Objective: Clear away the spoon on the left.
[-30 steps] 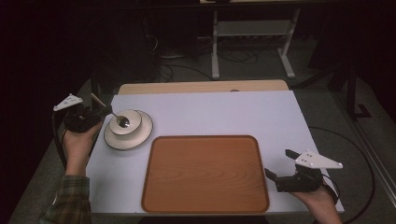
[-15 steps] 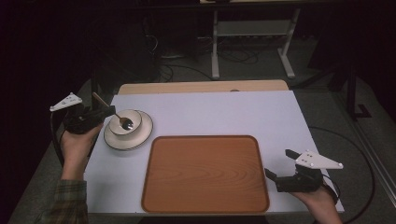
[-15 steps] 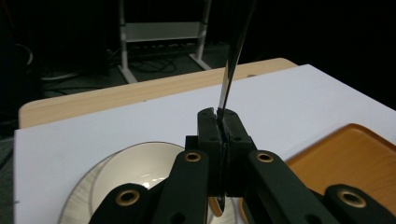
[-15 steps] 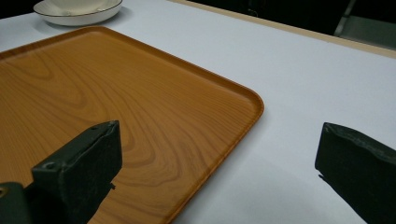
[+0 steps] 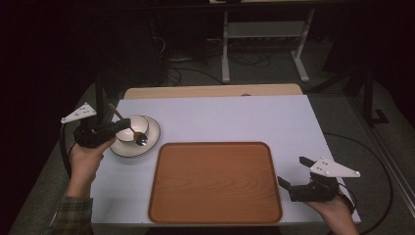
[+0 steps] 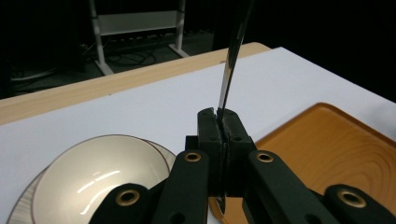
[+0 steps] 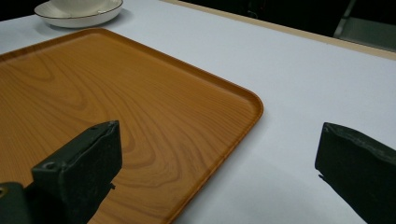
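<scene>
In the high view, the left gripper has drawn the spoon up since a second ago: then its bowl end lay low inside the bowl, and now it hangs tilted over the bowl's near rim, handle slanting up and away from the tray. The right gripper has not shifted from its place off the tray's near right corner. On the white table there are one wooden tray, one bowl, one saucer and one spoon; the bowl sits on the saucer, just off the tray's far left corner. Two hands hold two grippers, the left hand on the side of the saucer away from the tray, the right hand beside the tray's near right corner.

In the left gripper view, the left gripper has its jaws closed tight on the spoon, whose thin handle stands up between them. The bowl lies just below and to one side of the jaws, the tray to the other side.

In the right gripper view, the right gripper stands wide apart, holding and touching nothing, one jaw over the tray and the other over the table beyond the tray's corner. The saucer sits past the tray's far edge.
</scene>
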A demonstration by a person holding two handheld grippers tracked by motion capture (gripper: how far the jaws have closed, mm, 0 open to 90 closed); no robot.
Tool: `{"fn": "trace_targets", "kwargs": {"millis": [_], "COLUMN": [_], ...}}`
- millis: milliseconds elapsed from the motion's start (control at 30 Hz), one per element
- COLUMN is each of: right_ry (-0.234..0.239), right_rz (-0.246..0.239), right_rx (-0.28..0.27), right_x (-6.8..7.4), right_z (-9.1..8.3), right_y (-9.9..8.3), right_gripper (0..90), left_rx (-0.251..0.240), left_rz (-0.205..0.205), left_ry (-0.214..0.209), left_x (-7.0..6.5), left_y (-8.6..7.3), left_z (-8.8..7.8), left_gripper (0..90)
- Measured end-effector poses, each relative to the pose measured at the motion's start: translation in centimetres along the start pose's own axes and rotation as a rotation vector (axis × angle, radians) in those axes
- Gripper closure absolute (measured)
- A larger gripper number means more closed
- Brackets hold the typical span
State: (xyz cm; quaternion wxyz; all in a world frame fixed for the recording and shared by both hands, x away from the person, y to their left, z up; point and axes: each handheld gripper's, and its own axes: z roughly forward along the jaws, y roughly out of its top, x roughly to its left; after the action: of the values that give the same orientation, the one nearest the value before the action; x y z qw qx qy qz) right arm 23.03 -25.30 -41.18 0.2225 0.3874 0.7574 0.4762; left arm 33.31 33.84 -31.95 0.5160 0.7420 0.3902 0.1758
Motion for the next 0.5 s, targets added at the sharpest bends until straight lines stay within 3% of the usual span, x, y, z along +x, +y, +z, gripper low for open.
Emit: {"fn": "trace_targets", "kwargs": {"millis": [500], "right_ry": [0.001], "right_rz": [-0.007], "right_rx": [-0.002], "right_x": [0.1], "right_z": [0.0], "right_y": [0.0], "right_gripper": [0.0], "left_rx": [0.063], "left_rz": [0.033], "left_ry": [-0.1], "left_x": [-3.2], "left_y": [-1.4], "left_z": [0.9], "left_gripper": [88.4]}}
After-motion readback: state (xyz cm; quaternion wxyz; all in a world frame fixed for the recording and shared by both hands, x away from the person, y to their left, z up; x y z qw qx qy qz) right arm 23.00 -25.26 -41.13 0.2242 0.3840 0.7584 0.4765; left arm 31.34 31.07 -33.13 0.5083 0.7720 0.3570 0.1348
